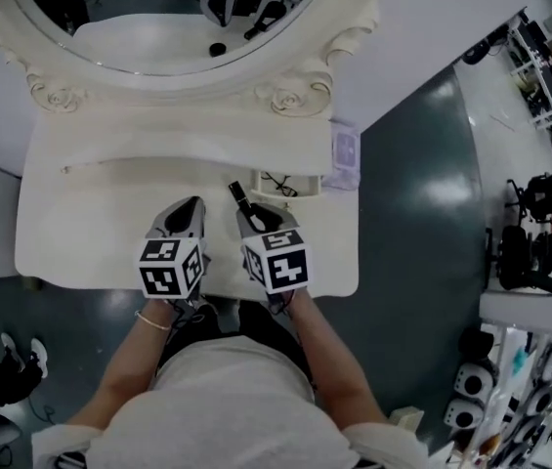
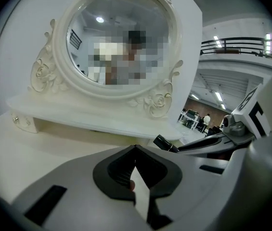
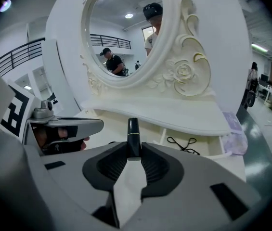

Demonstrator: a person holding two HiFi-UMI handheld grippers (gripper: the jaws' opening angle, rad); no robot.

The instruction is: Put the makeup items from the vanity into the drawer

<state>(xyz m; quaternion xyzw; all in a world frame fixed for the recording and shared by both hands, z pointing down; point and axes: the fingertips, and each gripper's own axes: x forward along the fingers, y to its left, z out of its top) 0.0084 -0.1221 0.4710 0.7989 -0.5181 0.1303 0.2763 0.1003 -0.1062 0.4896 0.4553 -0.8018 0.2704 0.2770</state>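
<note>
Plainly, the black cosmetic tube (image 3: 133, 136) is off the vanity top (image 1: 90, 213) and in the air, pinched by its lower end between the pads of the right gripper (image 3: 134, 150), whose jaws are clamped on it. It hangs just short of the open drawer (image 3: 205, 146), which sits under the shelf (image 3: 174, 112) at the vanity's right side and already holds a black looped cord (image 3: 184, 143).

The step in hand looks like the carry to the drawer. To do it well, the person should bring the tube over the bare drawer floor, clear of the shelf edge above, lower the tip inside the walls, and only then part the jaws so that it cannot roll out onto the top.

The tube's long axis runs along the line of the jaws. Its free end, past a thin gold band, points forward and away from the person, toward the mirror (image 1: 158, 18).

The left gripper (image 2: 136, 150) hovers just beside the right one, jaws together with nothing between them.
</note>
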